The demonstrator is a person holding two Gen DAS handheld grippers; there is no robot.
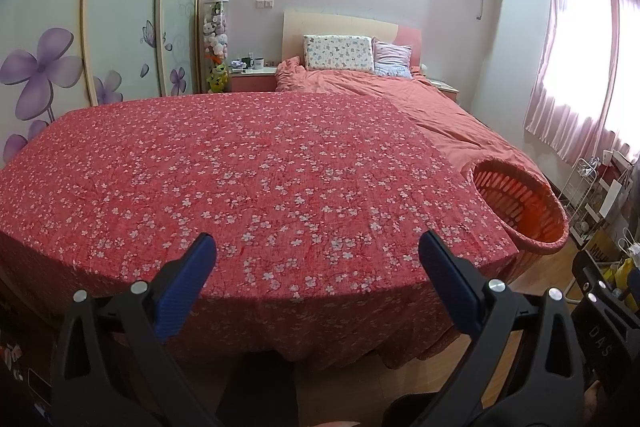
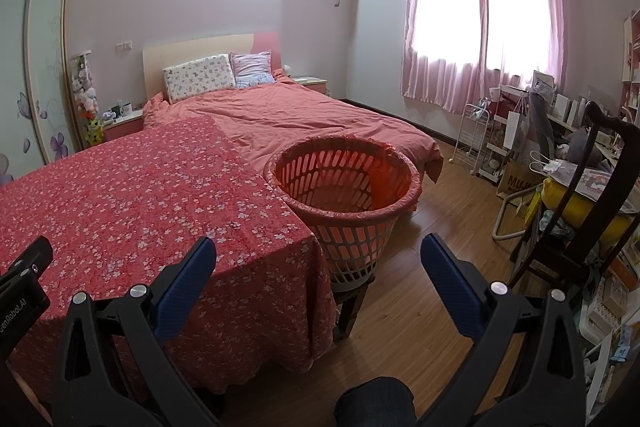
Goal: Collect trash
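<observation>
No trash can be made out anywhere on the floral red cloth (image 1: 256, 167) spread over the near surface, and the orange slatted basket (image 2: 344, 183) set just beside its right corner, on a low stool, appears empty as far as its interior is shown, so the task is judged to be either at its very beginning or already finished; which of the two cannot be told. The left gripper (image 1: 318, 259) is held above the near edge of the cloth with its blue-padded jaws spread wide, nothing being gripped or touched. The right gripper (image 2: 318, 259) is likewise held wide apart and empty, pointed toward the basket and the wooden floor (image 2: 448, 211) beside it.
</observation>
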